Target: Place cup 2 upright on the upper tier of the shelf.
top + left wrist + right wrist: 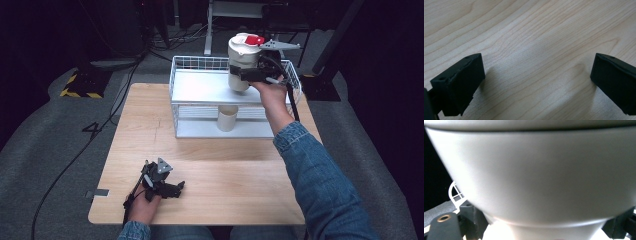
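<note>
Right claw [248, 75] clamps my white jug [243, 60] above the wire rack [200, 65]; a beige cup [227, 118] stands below. Left claw [167, 187] gapes empty on the surface [210, 175].

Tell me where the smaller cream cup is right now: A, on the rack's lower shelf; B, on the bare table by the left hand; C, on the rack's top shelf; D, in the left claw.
A: the high view shows the smaller cream cup standing on the lower shelf of the white wire rack, under the top shelf.
</note>
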{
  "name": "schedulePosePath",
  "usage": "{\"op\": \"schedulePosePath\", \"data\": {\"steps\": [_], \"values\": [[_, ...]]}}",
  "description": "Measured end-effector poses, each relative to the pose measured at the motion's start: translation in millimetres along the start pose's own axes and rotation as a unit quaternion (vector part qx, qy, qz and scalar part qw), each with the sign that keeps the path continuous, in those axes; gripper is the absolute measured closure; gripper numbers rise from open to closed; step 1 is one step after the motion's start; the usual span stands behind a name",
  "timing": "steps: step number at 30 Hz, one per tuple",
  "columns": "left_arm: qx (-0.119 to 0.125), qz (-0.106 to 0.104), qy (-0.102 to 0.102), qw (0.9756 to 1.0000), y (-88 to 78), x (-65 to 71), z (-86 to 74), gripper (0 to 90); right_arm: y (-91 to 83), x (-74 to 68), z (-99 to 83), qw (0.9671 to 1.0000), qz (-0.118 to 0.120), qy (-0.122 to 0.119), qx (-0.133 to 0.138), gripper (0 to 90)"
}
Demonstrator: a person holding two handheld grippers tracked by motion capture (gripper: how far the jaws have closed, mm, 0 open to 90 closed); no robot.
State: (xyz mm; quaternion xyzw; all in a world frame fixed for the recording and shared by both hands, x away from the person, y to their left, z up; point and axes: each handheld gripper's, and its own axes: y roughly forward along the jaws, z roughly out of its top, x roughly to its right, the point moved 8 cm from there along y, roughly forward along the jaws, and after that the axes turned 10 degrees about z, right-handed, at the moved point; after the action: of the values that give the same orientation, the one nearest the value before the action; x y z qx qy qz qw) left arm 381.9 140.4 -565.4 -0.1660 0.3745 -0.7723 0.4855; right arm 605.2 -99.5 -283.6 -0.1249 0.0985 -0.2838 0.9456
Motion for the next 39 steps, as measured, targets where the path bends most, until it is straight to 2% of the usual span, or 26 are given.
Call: {"op": "schedulePosePath", "data": {"steps": [9, 21, 32, 39], "values": [[-0.001, 0.000, 0.000, 1.0000, 0.1, 0.3, 0.2, 0.0, 15.8, 4.6, -6.7, 1.0000, -0.004, 0.003, -0.004, 13.5], [-0.002, 0.001, 0.001, 1.0000, -0.1, 0.2, 0.0, 0.0, 27.1, -0.1, -11.9, 1.0000, -0.001, -0.005, -0.009, 13.5], [-0.001, 0.001, -0.001, 1.0000, 0.1, 0.6, 0.3, 0.0, 28.7, 0.9, -17.9, 1.0000, 0.003, -0.003, 0.000, 13.5], [-0.002, 0.001, -0.002, 1.0000, 0.1, 0.7, 0.2, 0.0, 26.1, -1.1, -20.2, 0.9999, 0.004, -0.012, -0.006, 13.2]]}}
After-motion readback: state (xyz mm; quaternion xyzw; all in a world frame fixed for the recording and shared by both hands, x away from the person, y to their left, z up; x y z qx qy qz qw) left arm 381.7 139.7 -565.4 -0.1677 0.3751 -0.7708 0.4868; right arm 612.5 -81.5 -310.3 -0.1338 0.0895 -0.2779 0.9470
